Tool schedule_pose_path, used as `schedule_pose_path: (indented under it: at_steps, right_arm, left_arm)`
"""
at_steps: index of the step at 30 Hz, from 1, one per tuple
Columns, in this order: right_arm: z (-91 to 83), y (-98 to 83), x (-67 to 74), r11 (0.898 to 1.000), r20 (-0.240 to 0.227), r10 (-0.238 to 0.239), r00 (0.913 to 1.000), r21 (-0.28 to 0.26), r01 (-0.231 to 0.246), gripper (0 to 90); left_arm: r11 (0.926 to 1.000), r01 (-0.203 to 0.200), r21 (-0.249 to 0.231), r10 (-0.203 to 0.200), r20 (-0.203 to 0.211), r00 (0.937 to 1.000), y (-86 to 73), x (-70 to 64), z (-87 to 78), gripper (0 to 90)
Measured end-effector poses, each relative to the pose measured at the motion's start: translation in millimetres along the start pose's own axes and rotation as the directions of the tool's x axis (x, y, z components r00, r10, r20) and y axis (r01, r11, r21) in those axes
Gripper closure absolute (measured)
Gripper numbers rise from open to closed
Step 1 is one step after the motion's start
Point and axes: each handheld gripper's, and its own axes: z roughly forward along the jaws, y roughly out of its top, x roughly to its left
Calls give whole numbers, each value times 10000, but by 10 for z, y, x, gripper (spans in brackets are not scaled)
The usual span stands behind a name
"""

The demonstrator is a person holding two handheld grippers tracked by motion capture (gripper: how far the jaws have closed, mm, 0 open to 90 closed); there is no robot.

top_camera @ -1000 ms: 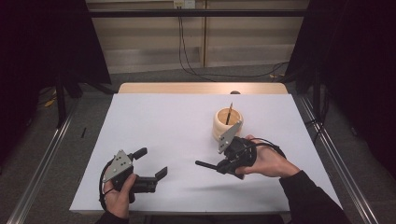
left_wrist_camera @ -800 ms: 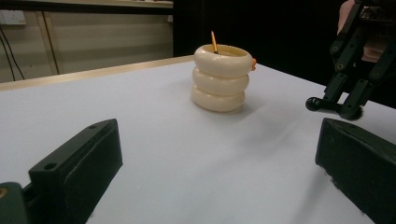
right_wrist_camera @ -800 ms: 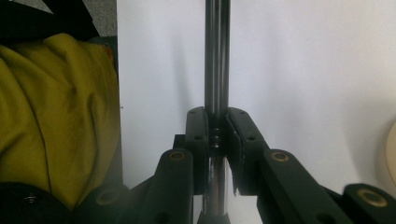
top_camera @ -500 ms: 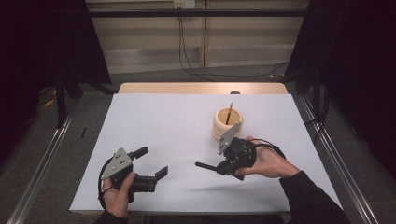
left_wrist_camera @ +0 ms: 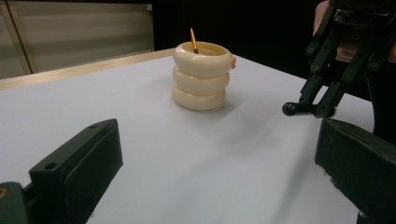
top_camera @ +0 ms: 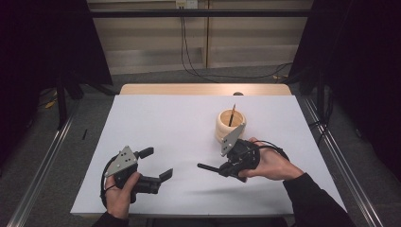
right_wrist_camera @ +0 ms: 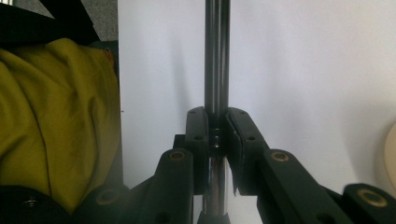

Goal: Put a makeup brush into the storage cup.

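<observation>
High view: a white, matte table top [top_camera: 189,123] carries a cream holder [top_camera: 230,126] built like three stacked rounded rings, smooth and glossy, with a thin orange-tipped stick [top_camera: 232,115] standing tilted inside it. The right gripper [top_camera: 222,168], held just in front of the holder, has its black jaws clamped on a slim dark pen [top_camera: 208,167] that pokes out level toward the table's left side. In the right gripper view the pen [right_wrist_camera: 217,56] reads as a straight, polished cylinder with a metallic sheen, pinched between the two flat black pads, above the white surface. The left gripper [top_camera: 156,163] sits near the table's front left in the person's hand, its blocky matte jaws spread wide apart with nothing between them. The left gripper view shows the ringed holder [left_wrist_camera: 201,77] well beyond those jaws.
</observation>
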Motion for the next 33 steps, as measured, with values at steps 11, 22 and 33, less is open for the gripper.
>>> schedule_pose_path:
  at_steps: [11,22,33]
  right_arm:
    - [2,5,15,9999,-27,-37,10000,111,38,801]
    - [18,2,8,9999,-90,-111,9999,90,112,801]
    - [63,9,16,9995,-169,-245,9996,174,248,801]
  left_arm:
    - [9993,-309,211,294,713,9970,129,-40,109,6]
    - [9957,-663,642,571,1360,9891,238,-67,225,8]
    - [9849,-1235,1210,949,2187,9712,358,-144,329,10]
